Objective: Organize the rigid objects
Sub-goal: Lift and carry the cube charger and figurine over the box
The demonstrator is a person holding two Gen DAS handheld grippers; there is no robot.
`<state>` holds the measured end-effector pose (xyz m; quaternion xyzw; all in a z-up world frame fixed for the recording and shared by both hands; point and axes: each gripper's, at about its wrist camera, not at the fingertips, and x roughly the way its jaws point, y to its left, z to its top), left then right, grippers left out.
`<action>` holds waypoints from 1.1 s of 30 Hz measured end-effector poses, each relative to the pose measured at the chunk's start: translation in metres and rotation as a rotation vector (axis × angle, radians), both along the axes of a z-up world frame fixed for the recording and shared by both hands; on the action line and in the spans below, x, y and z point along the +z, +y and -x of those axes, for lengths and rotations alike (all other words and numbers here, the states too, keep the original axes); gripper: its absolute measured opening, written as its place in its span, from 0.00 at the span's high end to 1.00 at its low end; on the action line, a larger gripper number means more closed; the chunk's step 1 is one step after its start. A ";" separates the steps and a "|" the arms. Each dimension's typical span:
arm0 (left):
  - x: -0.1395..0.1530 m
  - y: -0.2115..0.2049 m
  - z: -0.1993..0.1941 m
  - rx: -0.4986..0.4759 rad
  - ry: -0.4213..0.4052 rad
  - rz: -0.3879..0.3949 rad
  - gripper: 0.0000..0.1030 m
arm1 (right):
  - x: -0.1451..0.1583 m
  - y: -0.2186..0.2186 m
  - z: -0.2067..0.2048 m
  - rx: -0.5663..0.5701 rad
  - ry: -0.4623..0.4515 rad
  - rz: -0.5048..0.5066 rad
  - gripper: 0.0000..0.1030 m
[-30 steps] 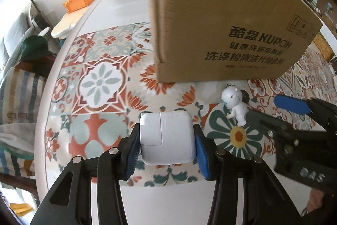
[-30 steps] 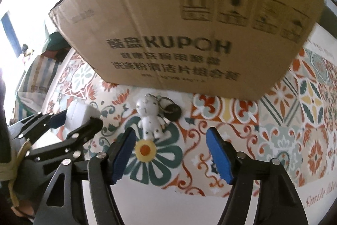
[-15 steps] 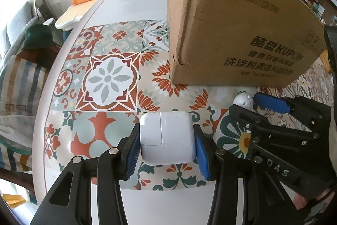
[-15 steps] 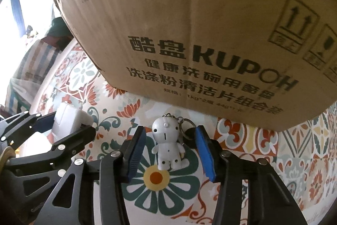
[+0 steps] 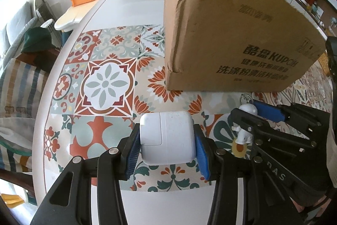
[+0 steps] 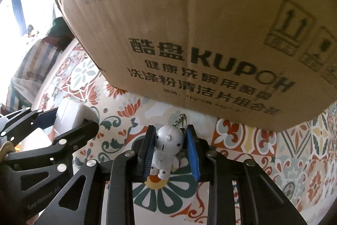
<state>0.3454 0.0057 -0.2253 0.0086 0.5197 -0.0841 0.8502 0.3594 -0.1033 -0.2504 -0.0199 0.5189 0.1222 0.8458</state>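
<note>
At lower centre, the white charger (image 5: pixel 166 137) is clamped by the left gripper (image 5: pixel 166 153). The robot keychain (image 6: pixel 167 151) is pinched in the right gripper (image 6: pixel 170 156). Pick-up appears complete; both must next be lifted over the cardboard box (image 5: pixel 231 35) rim.

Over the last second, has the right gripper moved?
Yes. The right gripper advanced toward the cardboard box and closed on the white figurine keychain.
</note>
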 end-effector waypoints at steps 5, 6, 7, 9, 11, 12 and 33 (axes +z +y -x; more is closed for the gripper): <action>0.014 -0.003 0.009 -0.012 -0.025 0.009 0.55 | 0.017 -0.011 0.016 -0.004 -0.019 -0.025 0.72; 0.018 -0.003 0.011 -0.014 -0.032 0.013 0.55 | 0.020 -0.013 0.019 -0.005 -0.026 -0.033 0.72; 0.020 -0.004 0.012 -0.015 -0.037 0.015 0.55 | 0.025 -0.015 0.023 -0.007 -0.035 -0.040 0.72; 0.028 -0.006 0.017 -0.021 -0.050 0.019 0.55 | 0.033 -0.017 0.030 -0.015 -0.048 -0.049 0.72; 0.036 -0.008 0.021 -0.024 -0.062 0.023 0.55 | 0.042 -0.022 0.037 -0.023 -0.066 -0.062 0.72; 0.040 -0.009 0.023 -0.026 -0.070 0.027 0.55 | 0.045 -0.025 0.040 -0.026 -0.071 -0.064 0.72; 0.123 -0.027 0.045 -0.083 -0.231 0.066 0.55 | 0.141 -0.060 0.083 -0.081 -0.255 -0.098 0.72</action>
